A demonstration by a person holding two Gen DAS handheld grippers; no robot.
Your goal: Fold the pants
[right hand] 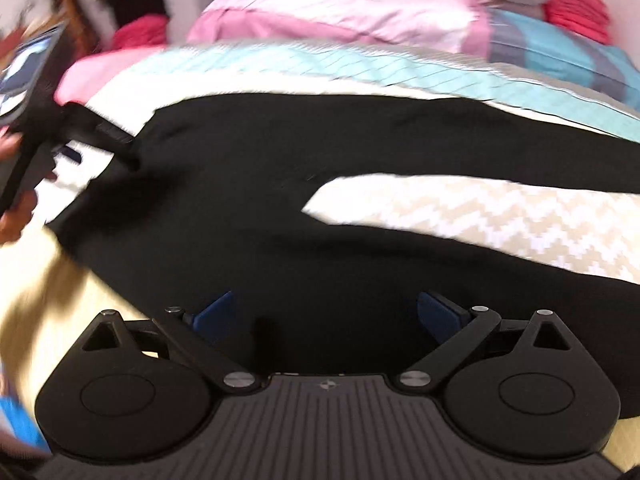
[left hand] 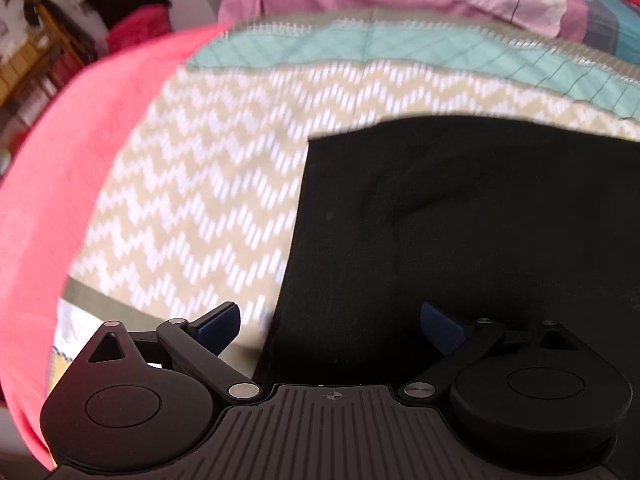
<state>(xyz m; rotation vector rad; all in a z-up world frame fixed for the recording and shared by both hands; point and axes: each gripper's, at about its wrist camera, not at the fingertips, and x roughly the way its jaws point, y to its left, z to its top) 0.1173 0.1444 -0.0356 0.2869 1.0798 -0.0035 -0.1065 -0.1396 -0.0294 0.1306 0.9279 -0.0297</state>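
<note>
Black pants lie spread flat on a bed, waist to the left, the two legs running right with a gap between them. In the left wrist view the waist end fills the lower right. My left gripper is open and empty over the pants' left edge. It also shows at the far left of the right wrist view, by the waist corner. My right gripper is open and empty just above the near leg.
The bedspread has a beige and white zigzag pattern with a teal band. A pink blanket lies at the bed's left side. Pink pillows and a red cloth sit at the far end.
</note>
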